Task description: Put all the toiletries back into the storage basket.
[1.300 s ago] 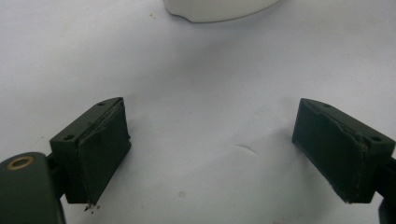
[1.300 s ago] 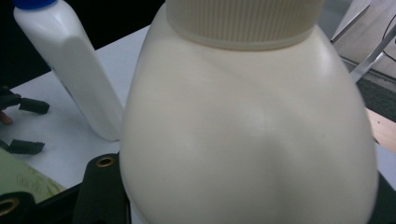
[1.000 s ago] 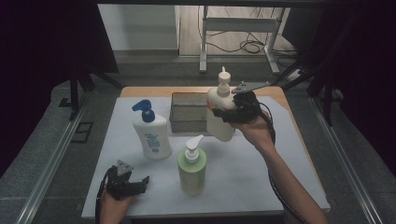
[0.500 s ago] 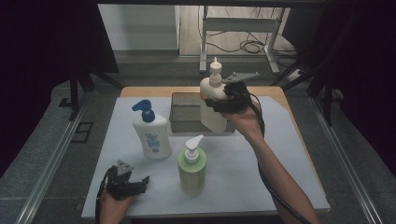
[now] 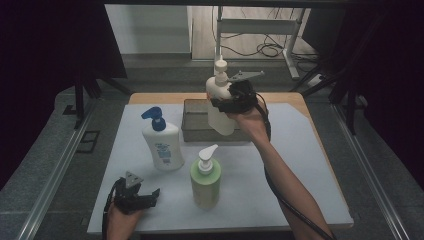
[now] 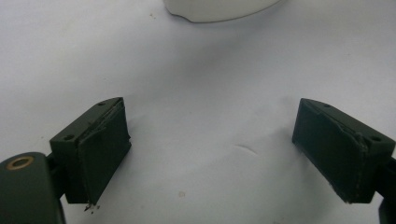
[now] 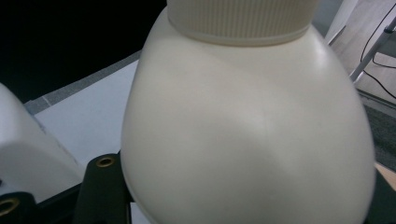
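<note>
The right gripper [image 5: 227,102] fingers clamp the cream pump bottle [image 5: 219,102], held upright in the air above the grey tray [image 5: 195,122] at 12 o'clock on the tabletop [image 5: 300,165]. The left gripper [image 5: 145,197] rests at 7 o'clock, fingers [image 6: 100,149] spread apart with nothing between them

A cream bottle [image 5: 220,102] was seen, and a white bottle [image 5: 162,145] capped with a blue pump. A pale green bottle [image 5: 205,181] was topped in white. The tray [image 5: 195,122] was grey, the table [image 5: 295,165] white.
</note>
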{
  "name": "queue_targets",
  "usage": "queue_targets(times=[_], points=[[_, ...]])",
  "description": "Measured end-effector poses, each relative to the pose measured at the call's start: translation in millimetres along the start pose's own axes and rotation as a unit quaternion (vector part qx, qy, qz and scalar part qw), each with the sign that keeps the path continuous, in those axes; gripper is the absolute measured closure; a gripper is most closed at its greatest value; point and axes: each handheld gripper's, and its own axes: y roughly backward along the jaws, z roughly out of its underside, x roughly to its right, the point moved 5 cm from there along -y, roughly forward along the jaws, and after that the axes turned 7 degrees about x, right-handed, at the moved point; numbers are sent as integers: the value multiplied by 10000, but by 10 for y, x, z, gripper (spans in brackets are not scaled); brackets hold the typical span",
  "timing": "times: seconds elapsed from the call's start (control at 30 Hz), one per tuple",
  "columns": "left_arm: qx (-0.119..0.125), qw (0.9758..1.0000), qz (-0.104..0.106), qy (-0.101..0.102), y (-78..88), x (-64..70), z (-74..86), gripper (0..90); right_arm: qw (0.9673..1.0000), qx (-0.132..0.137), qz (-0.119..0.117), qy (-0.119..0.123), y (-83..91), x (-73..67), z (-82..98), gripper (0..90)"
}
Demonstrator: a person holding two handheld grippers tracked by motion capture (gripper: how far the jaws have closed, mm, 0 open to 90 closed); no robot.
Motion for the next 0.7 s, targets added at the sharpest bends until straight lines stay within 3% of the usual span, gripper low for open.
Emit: queue_targets(times=[0.7], points=[[-4, 10000, -2, -1, -1, -1, 0, 105, 9995, 189, 147, -224, -551, 14, -32, 401]])
